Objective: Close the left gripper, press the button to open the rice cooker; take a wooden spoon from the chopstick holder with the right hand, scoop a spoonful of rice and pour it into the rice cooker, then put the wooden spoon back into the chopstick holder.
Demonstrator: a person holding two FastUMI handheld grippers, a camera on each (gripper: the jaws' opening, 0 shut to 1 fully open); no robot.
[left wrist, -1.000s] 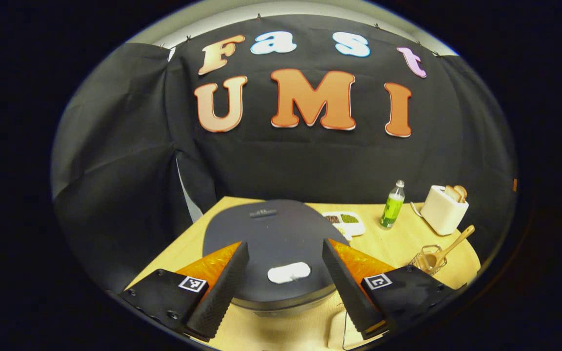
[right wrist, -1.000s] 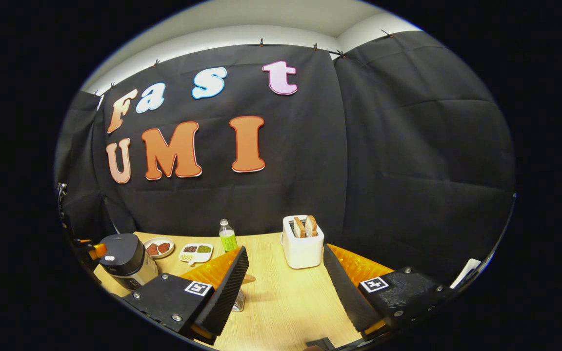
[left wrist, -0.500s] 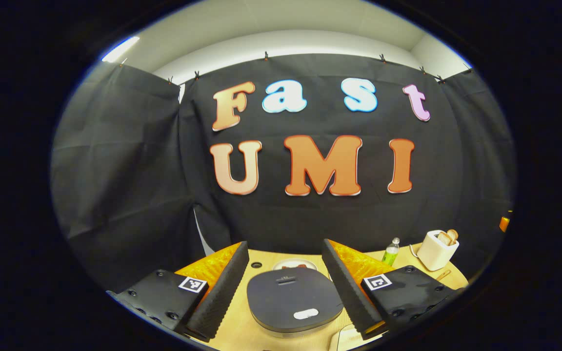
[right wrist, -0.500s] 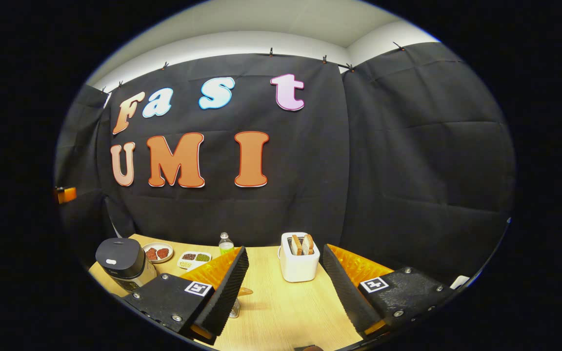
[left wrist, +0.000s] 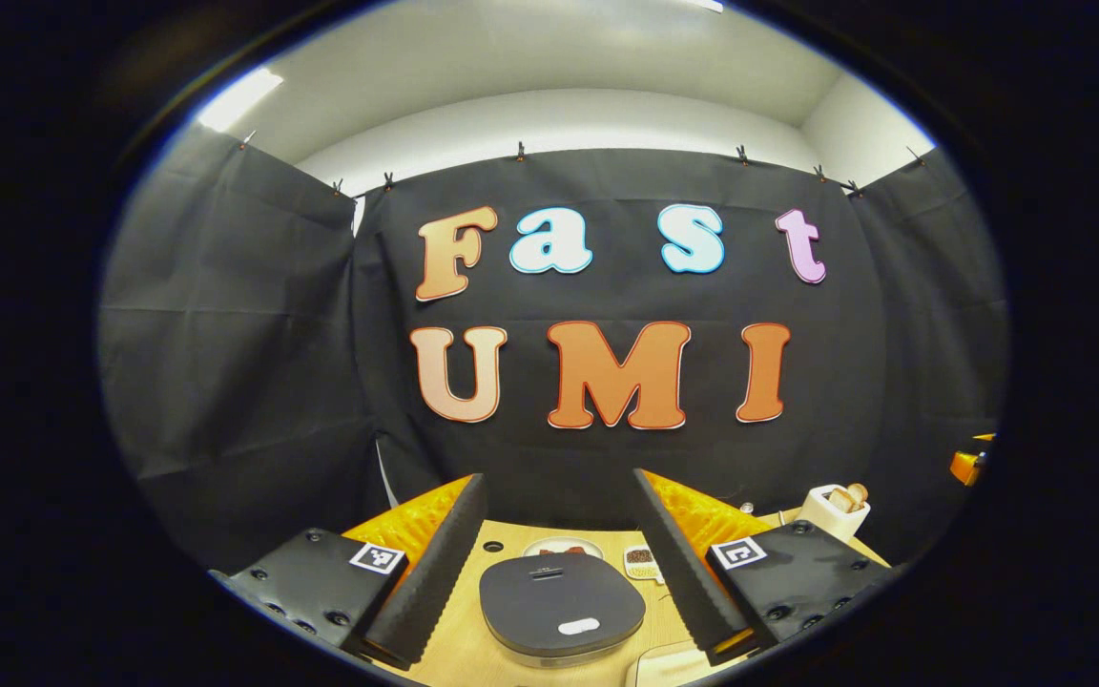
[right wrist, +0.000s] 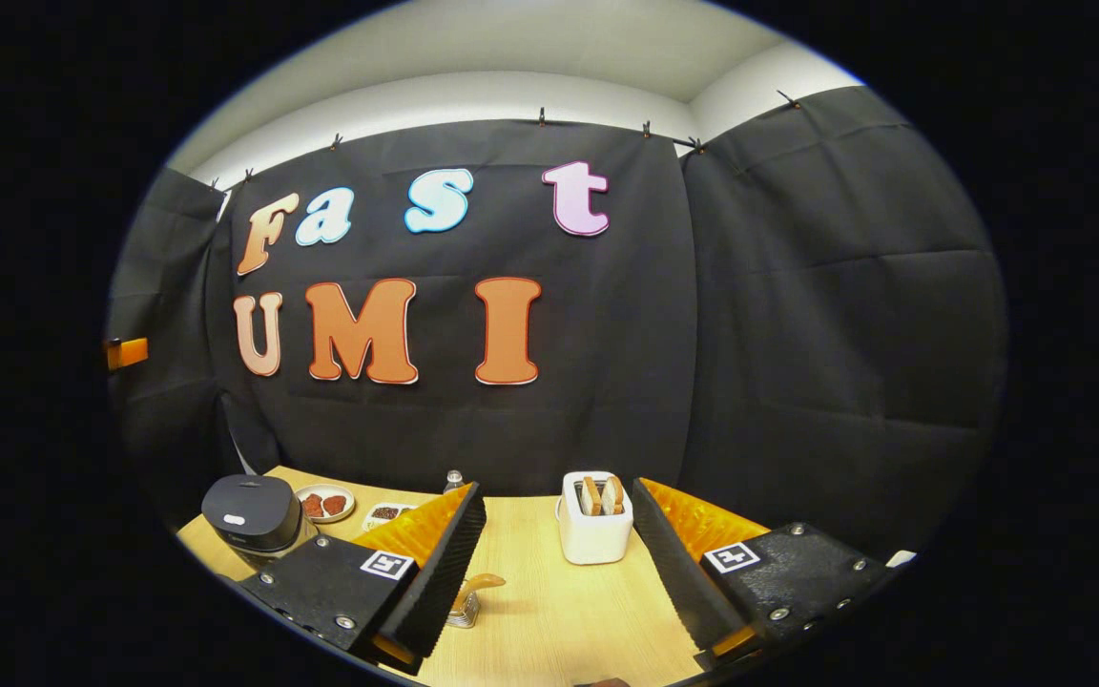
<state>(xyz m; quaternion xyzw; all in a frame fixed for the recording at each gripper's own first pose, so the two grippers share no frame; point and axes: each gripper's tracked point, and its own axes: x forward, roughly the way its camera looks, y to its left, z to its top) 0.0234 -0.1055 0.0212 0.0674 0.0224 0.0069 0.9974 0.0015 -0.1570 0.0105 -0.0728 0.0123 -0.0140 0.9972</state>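
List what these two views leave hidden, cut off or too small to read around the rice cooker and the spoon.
- Wooden spoon, right gripper view: a finger covers all but its bowl end.
- Chopstick holder, same view: mostly behind that finger.
- Rice cooker, left gripper view: body below the lid cut off at the bottom edge.
- Compartment dish, left gripper view: partly behind a finger; contents too small.

- On my left claw (left wrist: pixel 557 565) I see two long wedge-shaped fingers (left wrist: pixel 430 572) with ribbed inner faces.
- Translucent, textured panels back each finger.
- Flat mounting plates sit at the base, each with round screws and a small square black-and-white marker.
- My right claw (right wrist: pixel 559 568) has the same build.
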